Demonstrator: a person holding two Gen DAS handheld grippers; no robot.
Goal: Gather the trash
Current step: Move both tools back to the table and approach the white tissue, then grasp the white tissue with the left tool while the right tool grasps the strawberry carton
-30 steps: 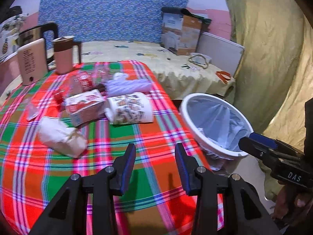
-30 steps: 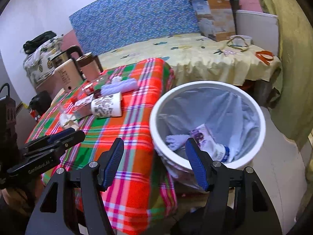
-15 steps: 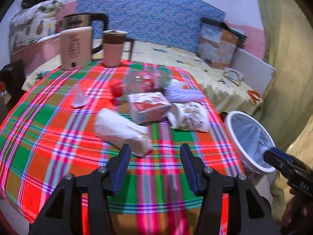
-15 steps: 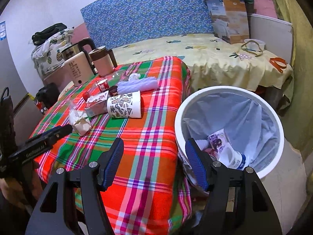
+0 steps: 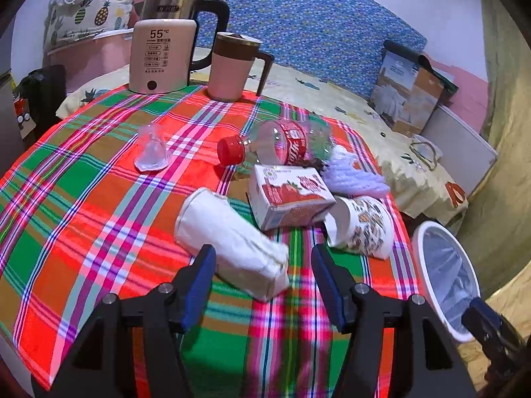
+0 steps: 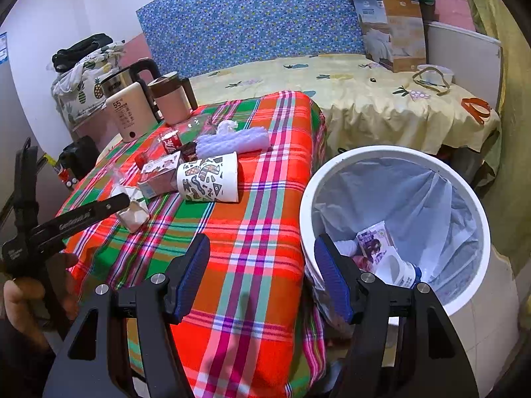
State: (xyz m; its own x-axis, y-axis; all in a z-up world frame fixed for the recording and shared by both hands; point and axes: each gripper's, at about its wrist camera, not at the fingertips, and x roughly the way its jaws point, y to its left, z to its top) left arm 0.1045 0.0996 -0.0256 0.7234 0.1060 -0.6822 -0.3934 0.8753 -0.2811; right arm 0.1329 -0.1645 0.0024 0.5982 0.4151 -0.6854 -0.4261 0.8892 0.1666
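The crumpled white paper bag [image 5: 232, 248] lies on the plaid-covered bench [image 5: 83, 205], its near end between the fingers of the left tool [image 5: 262, 275], whose jaws are opening without pressing it. Just beyond it sit a red carton [image 5: 288, 195] and a patterned cup [image 5: 361, 229]. The right tool [image 6: 262, 275] is spread and empty, over the bench edge, with the lined white bin [image 6: 395, 156] at its right finger.

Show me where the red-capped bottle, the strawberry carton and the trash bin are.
Bottle [image 5: 277, 144], left wrist view, on its red label.
Carton [image 5: 292, 195], left wrist view, on its top face.
Trash bin [image 6: 478, 209], right wrist view, on its white rim.
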